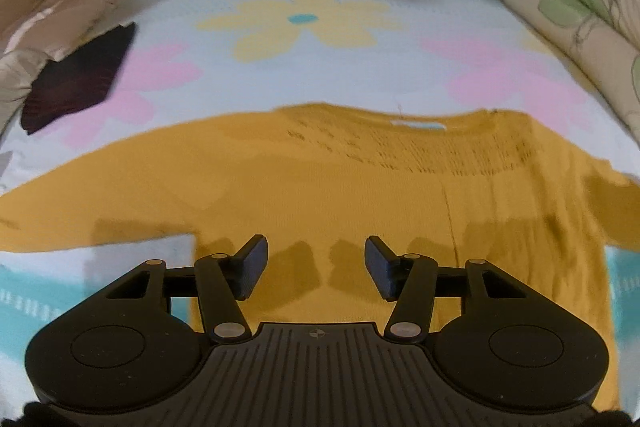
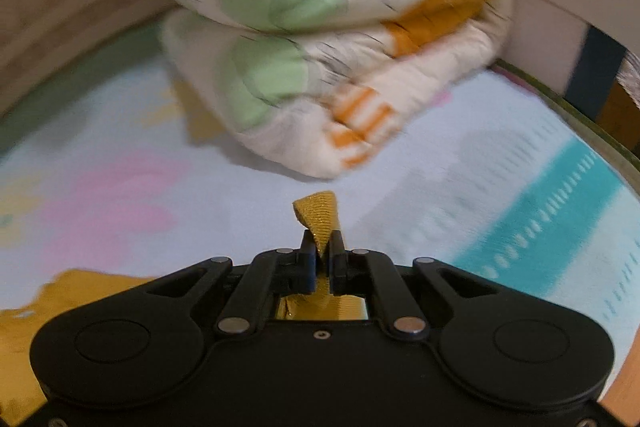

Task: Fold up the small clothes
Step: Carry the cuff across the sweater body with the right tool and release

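A: Where is the mustard sweater (image 1: 320, 187) lying?

B: Spread flat on the flowered bed sheet (image 1: 304, 67), neckline on the far side, one sleeve running out to the left. The left gripper (image 1: 316, 267) hangs over its near hem with the jaws apart and nothing between them.

A: And the right gripper (image 2: 320, 259)?

B: Its jaws are clamped on a small fold of the same mustard knit — a tuft pokes out beyond the tips, with the rolled quilt (image 2: 340, 47) far behind.

A: How should the cloth handle?

B: Likely light, soft and limp; it will sag and stretch rather than hold a line. An edge or corner — hem, cuff or shoulder — looks like the best hold, pinched deep so the loose knit cannot slide out.
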